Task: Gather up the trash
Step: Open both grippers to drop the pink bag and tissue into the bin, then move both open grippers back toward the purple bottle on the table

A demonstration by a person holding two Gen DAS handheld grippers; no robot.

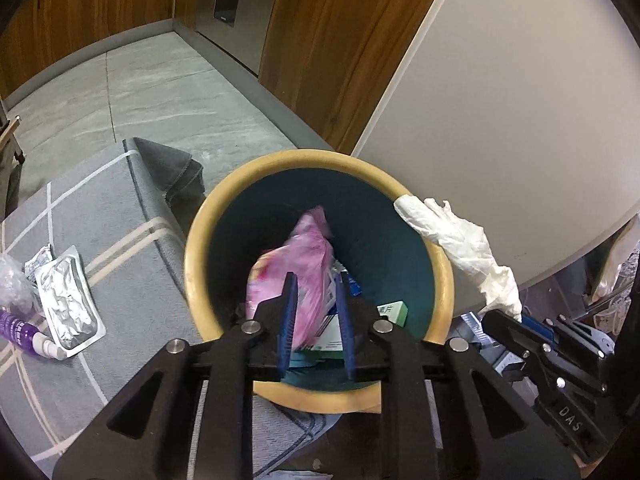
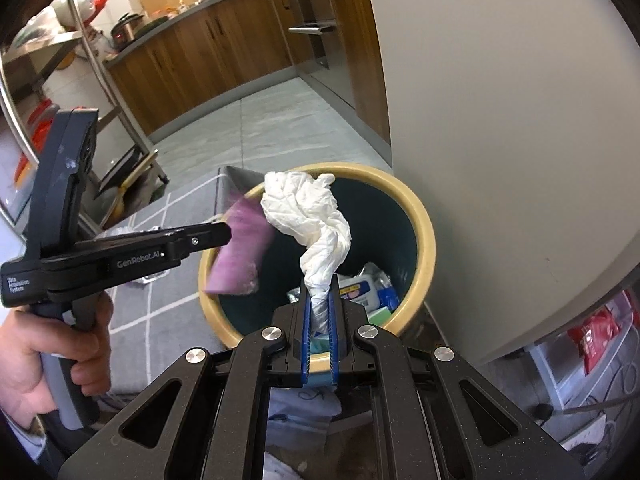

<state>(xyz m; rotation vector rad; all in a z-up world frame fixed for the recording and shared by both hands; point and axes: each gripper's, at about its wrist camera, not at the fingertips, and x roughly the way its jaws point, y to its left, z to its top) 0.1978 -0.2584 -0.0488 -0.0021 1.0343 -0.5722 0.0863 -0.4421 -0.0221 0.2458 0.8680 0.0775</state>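
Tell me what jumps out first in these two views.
A yellow-rimmed bin fills the middle, trash inside. The right hand-held gripper pinches a twisted white tissue over it. The left hand-held gripper stands open above a blurred pink bag at the bin's mouth.

Yellow-rimmed teal bin (image 1: 400, 236), pink bag (image 1: 300, 256), white tissue (image 2: 312, 216), grey rug (image 1: 120, 216) with pale lines.

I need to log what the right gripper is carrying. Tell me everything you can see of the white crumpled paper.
The white crumpled paper looks like a thin, wrinkled tissue or paper towel, twisted into a rope-like tail at its lower end. The right gripper is shut on that tail, and the bunched upper part fans out above the yellow-rimmed bin. Seen from the left wrist, it reaches over the bin's rim; whether it touches the rim cannot be told.
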